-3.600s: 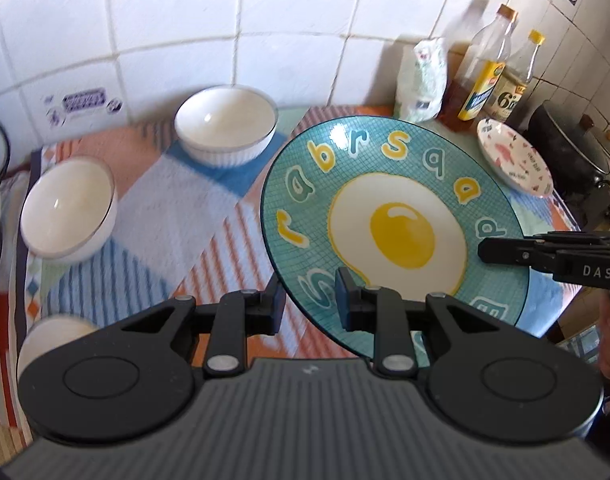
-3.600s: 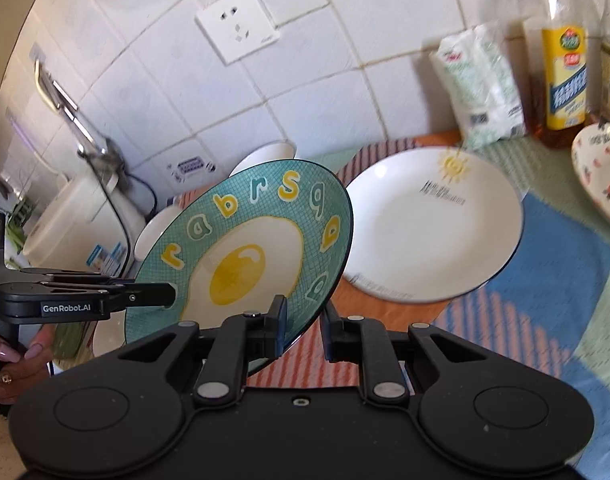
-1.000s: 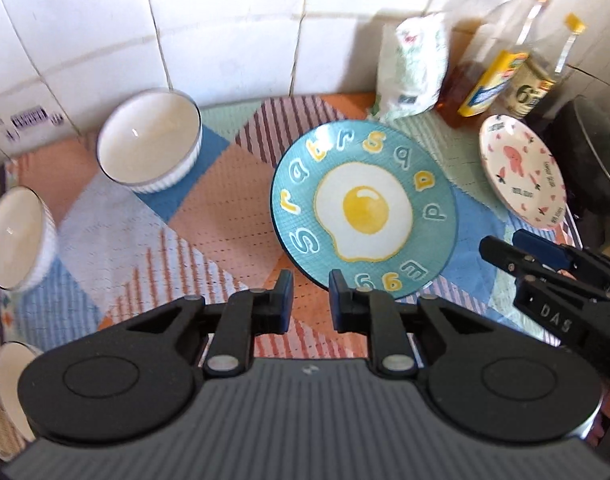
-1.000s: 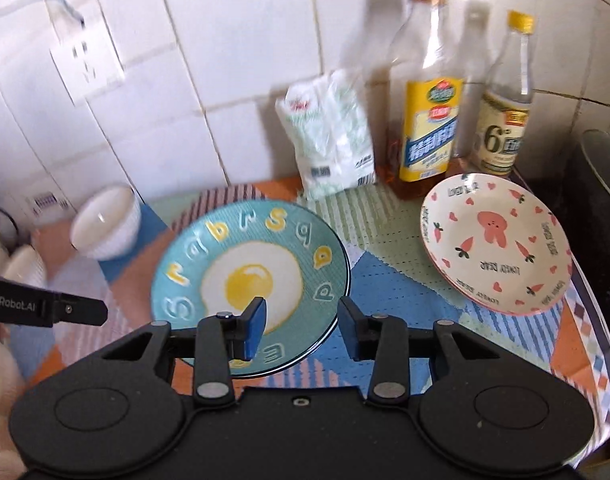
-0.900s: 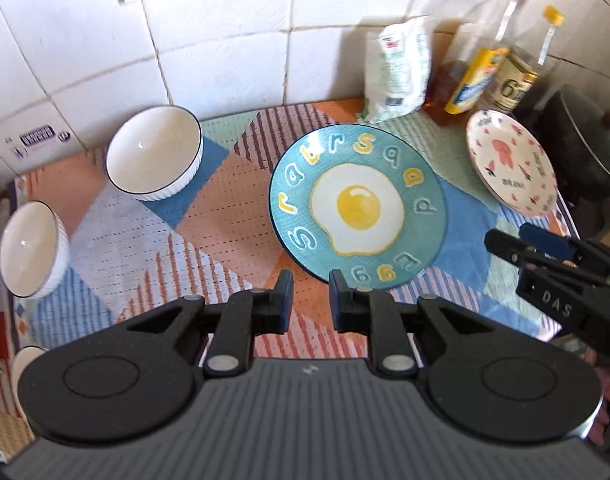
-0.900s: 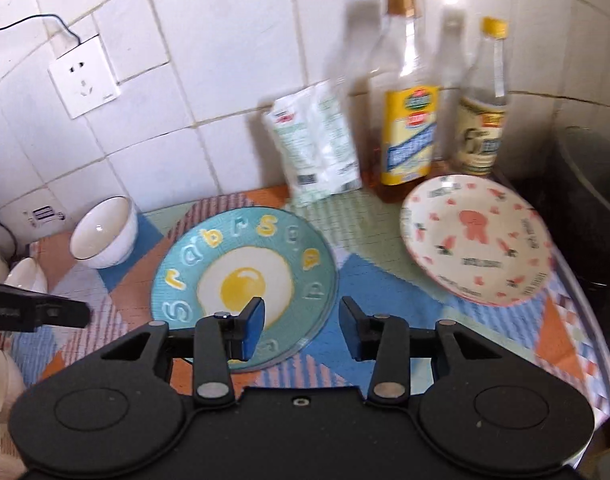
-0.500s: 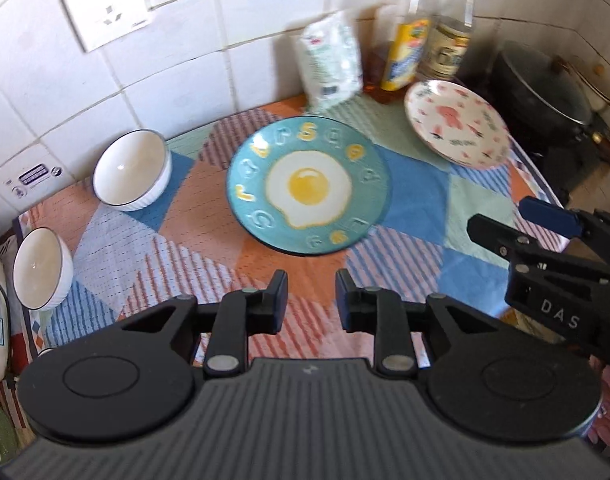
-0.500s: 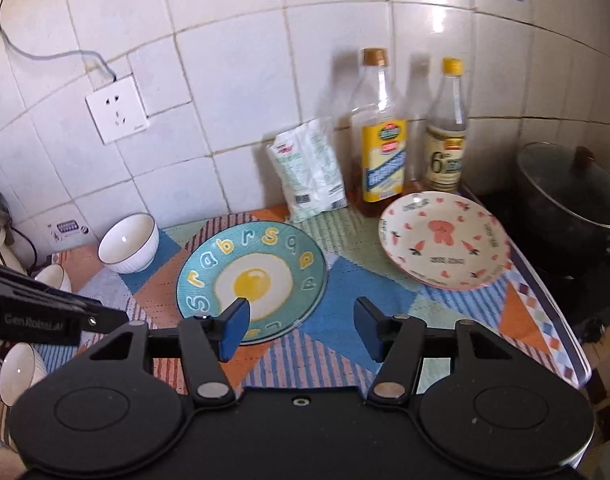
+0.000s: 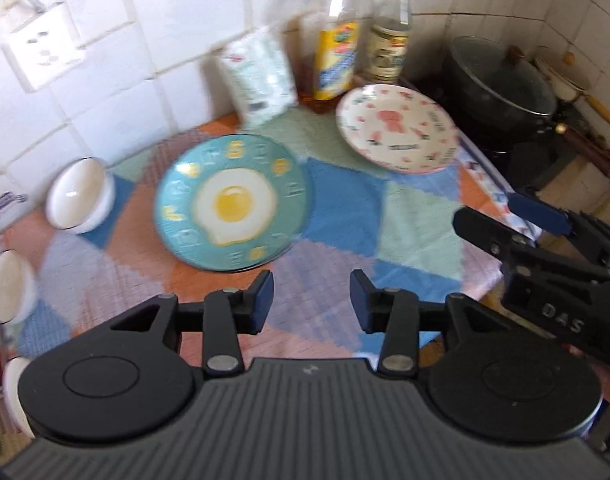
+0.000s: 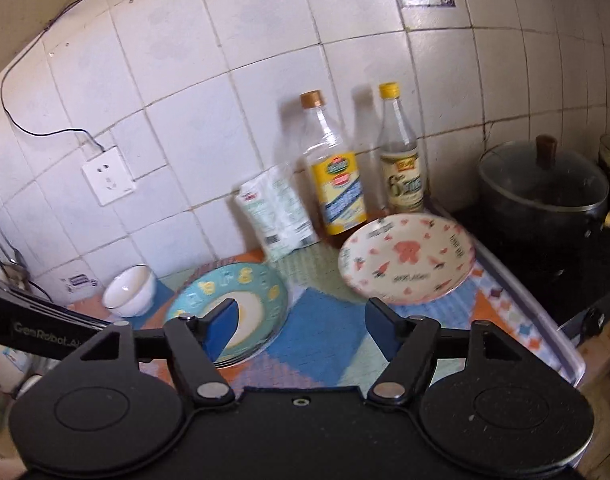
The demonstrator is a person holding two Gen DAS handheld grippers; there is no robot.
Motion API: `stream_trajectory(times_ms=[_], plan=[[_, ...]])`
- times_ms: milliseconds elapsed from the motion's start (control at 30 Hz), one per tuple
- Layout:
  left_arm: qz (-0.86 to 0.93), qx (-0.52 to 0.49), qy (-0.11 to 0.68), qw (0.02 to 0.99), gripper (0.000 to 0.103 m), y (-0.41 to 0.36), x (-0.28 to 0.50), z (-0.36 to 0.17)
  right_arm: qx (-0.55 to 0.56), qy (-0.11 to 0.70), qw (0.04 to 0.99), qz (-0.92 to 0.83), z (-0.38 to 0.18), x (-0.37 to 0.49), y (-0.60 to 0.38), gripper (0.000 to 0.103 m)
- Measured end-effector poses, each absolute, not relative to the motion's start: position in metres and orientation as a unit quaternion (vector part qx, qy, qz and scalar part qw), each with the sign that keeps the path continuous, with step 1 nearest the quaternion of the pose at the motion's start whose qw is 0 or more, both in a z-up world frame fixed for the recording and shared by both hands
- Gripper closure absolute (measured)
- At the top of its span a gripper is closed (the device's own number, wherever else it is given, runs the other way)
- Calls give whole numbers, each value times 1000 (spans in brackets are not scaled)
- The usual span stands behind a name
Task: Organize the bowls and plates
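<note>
on patchwork cloth my teal egg-print ceramic plate now lies stacked, both left gripper and right gripper spread empty, pink-patterned plate seemingly next.

- The teal egg plate ahead of the left gripper is motion-blurred; the letters round its rim cannot be read.
- In the right wrist view, the right gripper has its left finger covering part of that plate's egg picture.
- White bowls to the left of the left gripper are cut by the picture's edge.
- The bottle labels beyond the right gripper are too blurred to read.
- The dark pot to the right is partly cut off at the picture's edge.
- Small print on the pink-patterned plate is illegible.
</note>
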State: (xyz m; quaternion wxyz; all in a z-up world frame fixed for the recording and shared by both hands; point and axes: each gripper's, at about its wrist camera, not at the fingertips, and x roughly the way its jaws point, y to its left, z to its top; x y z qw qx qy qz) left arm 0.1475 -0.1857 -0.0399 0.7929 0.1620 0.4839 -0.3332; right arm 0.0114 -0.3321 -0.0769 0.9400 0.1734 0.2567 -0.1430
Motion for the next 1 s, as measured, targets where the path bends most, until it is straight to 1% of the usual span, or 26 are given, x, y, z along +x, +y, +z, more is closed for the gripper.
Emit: stream_trajectory(times_ms=[67,100,267,367,433,567,700,767,800,867,933,1000], plan=[[-337,142,491,791,57,-199,150,-39,168,249,942,-151,-74,10,-349,29],[-340,135,491,791,53,-206,151,-39,165,248,943,-147,-73,10,-358,29],[-331,111,484,802,50,-247,161,-47,134,251,951,-124,-81,11,-402,29],[-355,108,464,804,45,-268,161,-54,116,237,954,-142,-93,12,-426,29],[-367,103,454,805,45,-278,159,-61,121,249,952,-132,-102,16,-445,29],[-351,70,465,810,44,-293,170,-81,134,254,950,-120,-123,25,-475,29],[-312,61,473,822,44,-299,177,-95,148,273,943,-118,-149,39,-497,29],[-311,56,464,828,40,-299,179,-99,167,270,939,-134,-162,44,-507,29],[-321,52,454,829,35,-299,179,-102,180,273,935,-137,-169,48,-514,29],[-324,60,447,831,35,-302,179,-110,196,284,928,-141,-183,56,-524,32],[-312,67,464,826,35,-310,185,-117,210,294,922,-138,-195,65,-530,33],[-294,45,496,816,35,-315,194,-122,222,302,918,-130,-203,72,-535,34]])
